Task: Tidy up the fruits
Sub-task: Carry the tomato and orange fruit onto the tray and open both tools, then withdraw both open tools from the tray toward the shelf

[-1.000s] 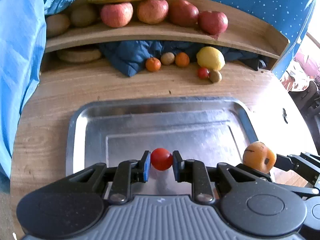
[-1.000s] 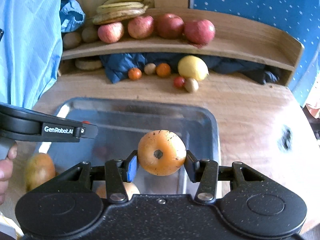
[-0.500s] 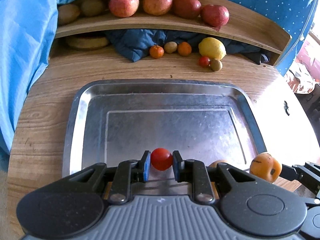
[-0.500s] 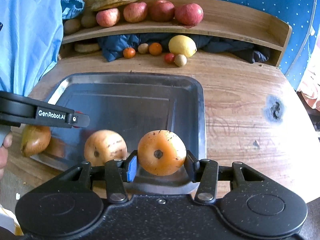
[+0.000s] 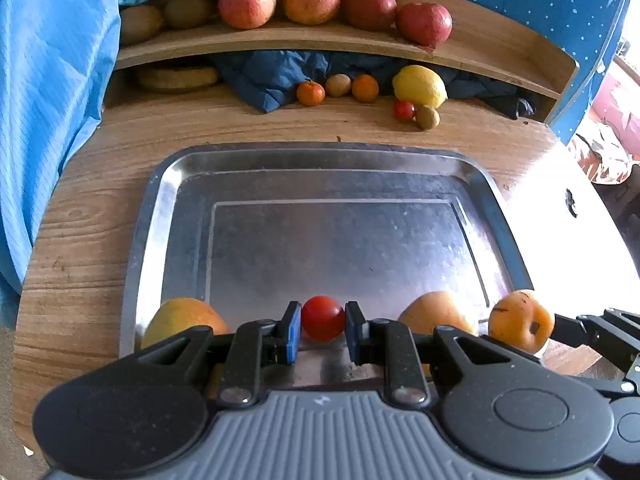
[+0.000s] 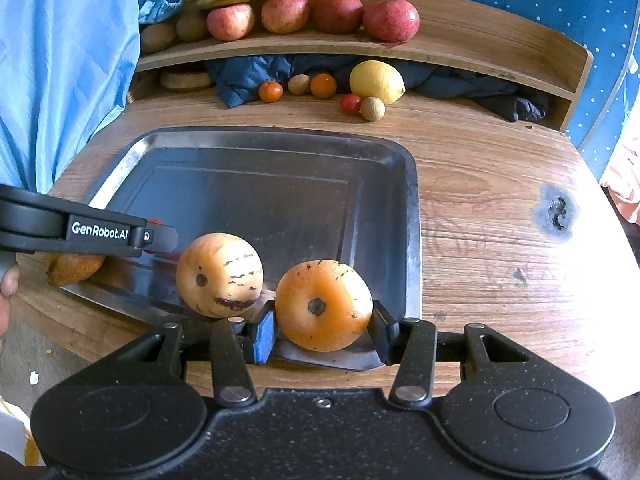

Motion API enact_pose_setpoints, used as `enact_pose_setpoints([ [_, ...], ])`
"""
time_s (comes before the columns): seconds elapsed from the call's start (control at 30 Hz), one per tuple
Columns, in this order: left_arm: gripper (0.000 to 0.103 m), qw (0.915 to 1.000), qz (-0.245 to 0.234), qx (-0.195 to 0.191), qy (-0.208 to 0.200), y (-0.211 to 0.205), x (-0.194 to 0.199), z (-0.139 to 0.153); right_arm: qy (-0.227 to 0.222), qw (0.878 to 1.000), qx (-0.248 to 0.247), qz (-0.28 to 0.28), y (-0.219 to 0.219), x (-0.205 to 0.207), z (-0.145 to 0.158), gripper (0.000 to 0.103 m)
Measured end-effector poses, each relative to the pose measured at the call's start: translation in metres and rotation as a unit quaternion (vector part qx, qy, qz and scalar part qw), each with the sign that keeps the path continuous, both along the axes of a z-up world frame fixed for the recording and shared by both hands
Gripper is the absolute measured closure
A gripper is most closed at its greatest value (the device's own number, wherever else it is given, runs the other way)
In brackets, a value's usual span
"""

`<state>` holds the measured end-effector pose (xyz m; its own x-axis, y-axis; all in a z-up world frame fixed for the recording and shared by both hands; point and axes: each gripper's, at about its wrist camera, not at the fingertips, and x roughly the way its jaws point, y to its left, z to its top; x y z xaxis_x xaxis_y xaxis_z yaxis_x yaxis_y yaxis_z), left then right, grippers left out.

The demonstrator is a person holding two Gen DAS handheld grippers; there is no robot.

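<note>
Over tray [image 5: 152, 216], left gripper [image 5: 322, 334] pinches tomato [image 5: 322, 317].

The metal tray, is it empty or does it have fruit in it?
Nearly empty: the tray holds one pale streaked fruit at its near edge.

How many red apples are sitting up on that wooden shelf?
4, in a row along the shelf: apple one, two, three, four. Others may hide behind.

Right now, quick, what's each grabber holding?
Left gripper: closed on the small red tomato.
Right gripper: closed on the orange fruit.
</note>
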<state>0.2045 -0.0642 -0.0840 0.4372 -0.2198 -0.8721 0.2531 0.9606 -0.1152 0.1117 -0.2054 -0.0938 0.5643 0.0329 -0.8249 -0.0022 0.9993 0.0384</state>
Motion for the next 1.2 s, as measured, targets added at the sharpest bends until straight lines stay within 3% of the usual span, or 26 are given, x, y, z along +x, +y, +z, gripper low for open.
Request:
enact_pose_setpoints([
  [0.53, 0.074, 0.9999, -0.002, 0.014, 0.005, -0.002, -0.007, 0.003, -0.001, 1.000, 0.005, 0.008, -0.004, -0.001, 0.000, 0.053],
  [0.67, 0.058, 0.9998, -0.009, 0.017, 0.000, -0.004, -0.012, 0.009, -0.007, 1.000, 0.008, 0.004, -0.007, -0.005, 0.004, 0.052],
  [0.77, 0.049, 0.9997, -0.012, 0.019, -0.006, -0.004, -0.017, 0.016, -0.015, 1.000, 0.012, 0.003, -0.009, -0.010, 0.010, 0.044],
  [0.9, 0.021, 0.9995, -0.017, 0.025, -0.011, -0.002, -0.023, 0.027, -0.024, 1.000, 0.016, 0.001, -0.013, -0.018, 0.018, 0.030],
  [1.07, 0.006, 0.9987, -0.030, 0.039, -0.011, 0.003, -0.031, 0.041, -0.029, 0.999, 0.021, -0.004, -0.017, -0.025, 0.028, 0.017],
  [1.2, 0.001, 0.9974, -0.032, 0.064, -0.003, 0.009, -0.038, 0.045, -0.021, 1.000, 0.023, -0.005, -0.017, -0.029, 0.034, 0.004],
])
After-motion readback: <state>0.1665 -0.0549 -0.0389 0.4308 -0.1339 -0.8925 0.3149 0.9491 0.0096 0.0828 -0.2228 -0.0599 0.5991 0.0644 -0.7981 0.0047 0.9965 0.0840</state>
